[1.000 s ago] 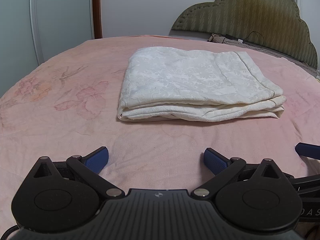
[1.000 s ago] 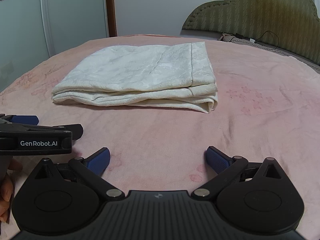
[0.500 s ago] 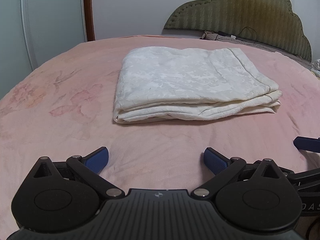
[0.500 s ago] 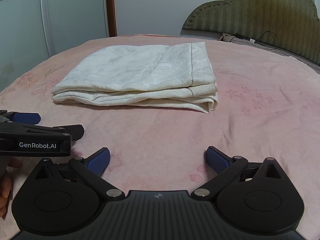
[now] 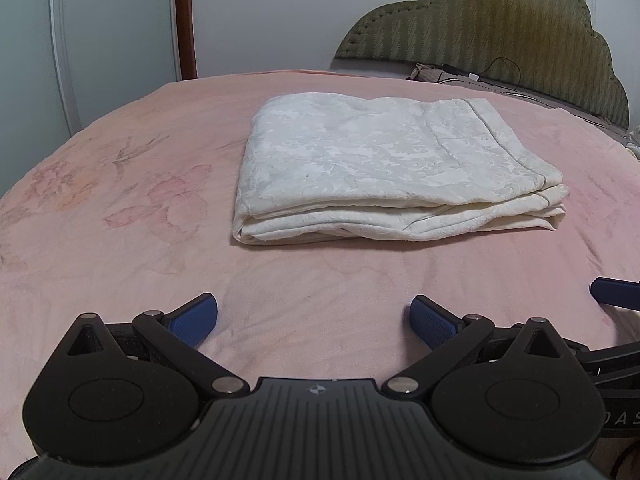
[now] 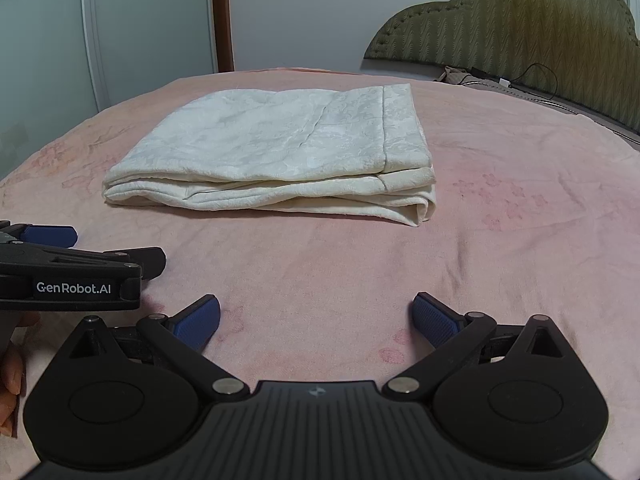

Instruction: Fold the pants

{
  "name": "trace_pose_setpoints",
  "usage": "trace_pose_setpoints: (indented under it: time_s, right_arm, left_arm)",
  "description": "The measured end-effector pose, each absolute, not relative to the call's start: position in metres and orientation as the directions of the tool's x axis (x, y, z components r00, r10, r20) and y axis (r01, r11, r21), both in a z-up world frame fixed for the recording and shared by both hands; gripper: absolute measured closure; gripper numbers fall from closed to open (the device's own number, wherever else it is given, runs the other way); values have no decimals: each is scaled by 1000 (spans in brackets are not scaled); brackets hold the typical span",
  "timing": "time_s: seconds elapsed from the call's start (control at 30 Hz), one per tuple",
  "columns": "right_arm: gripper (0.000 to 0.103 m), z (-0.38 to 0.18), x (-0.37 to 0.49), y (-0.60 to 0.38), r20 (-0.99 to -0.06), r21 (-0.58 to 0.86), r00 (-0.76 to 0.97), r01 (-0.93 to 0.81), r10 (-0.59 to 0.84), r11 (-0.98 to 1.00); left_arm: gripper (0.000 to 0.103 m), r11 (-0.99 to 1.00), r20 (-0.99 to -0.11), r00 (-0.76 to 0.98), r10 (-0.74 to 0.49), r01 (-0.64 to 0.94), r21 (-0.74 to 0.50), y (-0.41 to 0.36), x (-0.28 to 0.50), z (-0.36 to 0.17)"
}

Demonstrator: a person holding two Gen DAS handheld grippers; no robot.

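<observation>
Both claws, the left claw [image 5: 314,316] and the right claw [image 6: 316,316], are held spread and empty, well short of the pants [image 5: 384,172], which lie as a compact cream stack on the pink bed [image 5: 120,264]. The folding is judged essentially done, so the chief risk is disturbance: a blue pad dragged across the near edge, where loose layers are stacked, could peel them open. The soft blanket could also bunch if pressed, tilting the stack.
</observation>
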State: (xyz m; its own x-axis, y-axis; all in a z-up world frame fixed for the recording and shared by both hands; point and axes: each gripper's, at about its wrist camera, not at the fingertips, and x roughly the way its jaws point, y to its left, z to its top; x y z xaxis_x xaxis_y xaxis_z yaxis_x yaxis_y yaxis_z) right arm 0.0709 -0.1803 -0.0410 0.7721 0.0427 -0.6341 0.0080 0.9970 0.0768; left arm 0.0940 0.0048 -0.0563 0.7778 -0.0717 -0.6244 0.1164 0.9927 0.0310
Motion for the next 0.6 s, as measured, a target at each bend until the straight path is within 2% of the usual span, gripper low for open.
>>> trace_pose_setpoints:
  time_s: [0.6]
  right_arm:
    - [0, -40, 70, -176, -640, 77, 768, 34, 23, 996]
  left_arm:
    - [0, 993, -625, 777, -71, 115, 31, 4, 93, -57]
